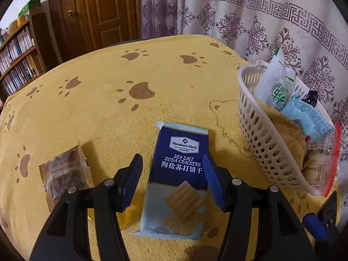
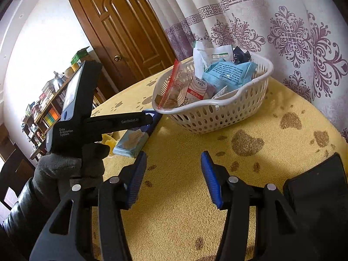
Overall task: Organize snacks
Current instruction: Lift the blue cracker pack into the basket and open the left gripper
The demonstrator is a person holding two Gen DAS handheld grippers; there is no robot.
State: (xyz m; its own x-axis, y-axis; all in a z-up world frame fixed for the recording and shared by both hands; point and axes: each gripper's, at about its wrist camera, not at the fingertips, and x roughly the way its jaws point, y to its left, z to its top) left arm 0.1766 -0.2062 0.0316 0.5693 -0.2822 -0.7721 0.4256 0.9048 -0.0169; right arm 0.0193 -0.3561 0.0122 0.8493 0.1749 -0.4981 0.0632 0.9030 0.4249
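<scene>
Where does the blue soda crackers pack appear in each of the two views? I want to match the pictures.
Left wrist view: the soda crackers pack lies in the lower centre on the yellow cloth, between the open left tongs.
Right wrist view: the pack lies at centre left, partly hidden behind the left tongs' black body.
Shared landmark: the white basket, on the pack's right in both views.

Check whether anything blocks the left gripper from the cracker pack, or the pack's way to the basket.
Nothing visible blocks either. The left gripper is open astride the cracker pack, pads not pressing it. Only bare yellow cloth lies between the pack and the white basket, though that already holds several packets.
</scene>
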